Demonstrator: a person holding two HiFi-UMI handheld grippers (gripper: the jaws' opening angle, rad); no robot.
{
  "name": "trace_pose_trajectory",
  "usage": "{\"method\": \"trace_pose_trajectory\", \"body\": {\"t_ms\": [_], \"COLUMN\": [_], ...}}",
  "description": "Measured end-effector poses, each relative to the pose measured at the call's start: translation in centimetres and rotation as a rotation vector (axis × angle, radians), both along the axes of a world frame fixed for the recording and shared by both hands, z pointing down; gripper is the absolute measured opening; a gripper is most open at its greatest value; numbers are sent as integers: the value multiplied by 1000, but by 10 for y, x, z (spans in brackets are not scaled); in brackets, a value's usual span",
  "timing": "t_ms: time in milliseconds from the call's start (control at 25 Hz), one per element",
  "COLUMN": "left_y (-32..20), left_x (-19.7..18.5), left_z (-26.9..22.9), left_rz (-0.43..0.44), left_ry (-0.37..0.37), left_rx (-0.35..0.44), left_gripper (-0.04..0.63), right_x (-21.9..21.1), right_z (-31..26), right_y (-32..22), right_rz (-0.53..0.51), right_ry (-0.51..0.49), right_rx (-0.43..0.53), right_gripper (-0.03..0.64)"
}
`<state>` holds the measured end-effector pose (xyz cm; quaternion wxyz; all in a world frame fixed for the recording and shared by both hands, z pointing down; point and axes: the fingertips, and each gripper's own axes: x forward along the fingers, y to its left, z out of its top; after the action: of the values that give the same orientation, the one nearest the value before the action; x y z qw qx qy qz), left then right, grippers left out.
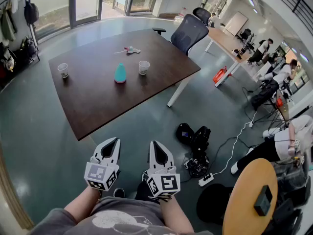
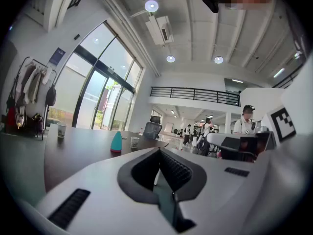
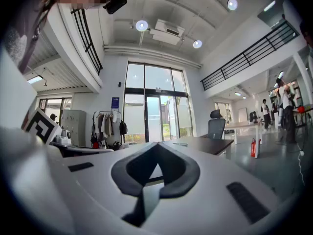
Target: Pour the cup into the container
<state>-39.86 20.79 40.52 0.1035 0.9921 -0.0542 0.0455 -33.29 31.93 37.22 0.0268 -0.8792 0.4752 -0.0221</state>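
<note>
On the dark brown table (image 1: 98,97) stand a clear cup (image 1: 63,70) at the left, a teal cone-shaped container (image 1: 120,73) in the middle and a second clear cup (image 1: 144,67) to its right. The left gripper view shows the container (image 2: 116,142) and the two cups (image 2: 135,142) (image 2: 61,130) far off. My left gripper (image 1: 113,142) and right gripper (image 1: 155,145) are held side by side near my body, well short of the table. Both are shut with nothing between their jaws.
A small tool (image 1: 130,49) lies at the table's far side, and an office chair (image 1: 188,31) stands behind it. Black bags (image 1: 194,138) and cables lie on the floor to the right. A round wooden table (image 1: 249,199) is at the lower right. People sit and stand at the far right.
</note>
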Motion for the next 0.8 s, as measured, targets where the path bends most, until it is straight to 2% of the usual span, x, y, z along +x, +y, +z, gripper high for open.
{"method": "trace_pose_trajectory", "body": {"t_ms": [200, 520, 800], "left_y": [-11, -24, -21], "left_x": [36, 103, 170], "left_z": [0, -2, -13], "left_rz": [-22, -110, -166], "left_ry": [16, -3, -15], "left_rx": [21, 27, 35], "left_gripper": [8, 8, 8], "right_x": [42, 124, 200], "right_z": [-3, -8, -14], "right_y": [-11, -36, -35], "right_rz": [-45, -131, -179], "right_ry": [-15, -32, -50], "right_rx": [125, 131, 128], "right_gripper": [-12, -12, -12]}}
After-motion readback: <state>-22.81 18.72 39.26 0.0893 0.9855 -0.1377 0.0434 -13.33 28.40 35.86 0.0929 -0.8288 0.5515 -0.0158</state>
